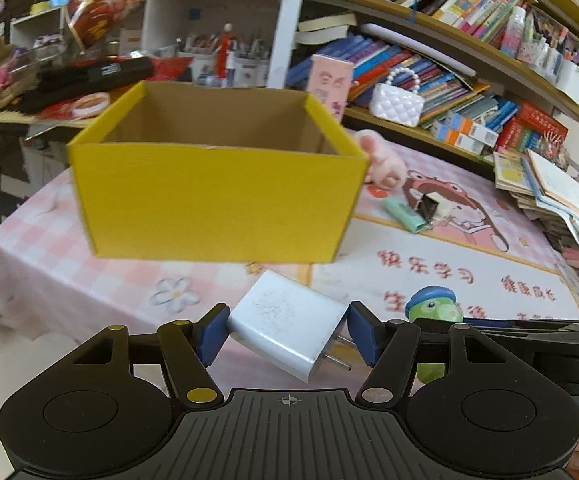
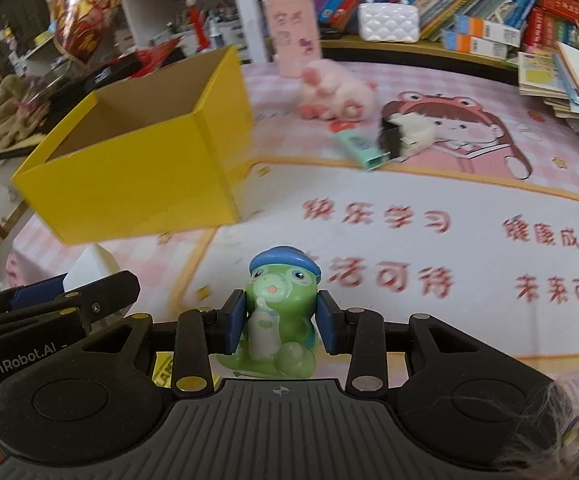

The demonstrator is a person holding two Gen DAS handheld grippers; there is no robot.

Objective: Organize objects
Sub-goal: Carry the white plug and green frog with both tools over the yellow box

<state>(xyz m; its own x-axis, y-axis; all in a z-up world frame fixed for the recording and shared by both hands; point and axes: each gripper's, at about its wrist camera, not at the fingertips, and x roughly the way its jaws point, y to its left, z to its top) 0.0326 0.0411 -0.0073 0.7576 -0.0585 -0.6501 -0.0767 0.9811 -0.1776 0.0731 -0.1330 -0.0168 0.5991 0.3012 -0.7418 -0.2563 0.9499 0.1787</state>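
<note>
- Now my left gripper (image 1: 287,334) grips the white charger (image 1: 287,326) — tilted, prongs toward the right pad.
- My right gripper (image 2: 281,322) clamps the green toy (image 2: 277,312), upright.
- Both hang above the mat (image 2: 409,208), near the open yellow box (image 1: 217,196) — nothing visible inside.

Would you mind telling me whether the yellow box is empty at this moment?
Cannot tell for sure: the box is open-topped and only bare cardboard walls show inside, but its floor is hidden in both views.
</note>
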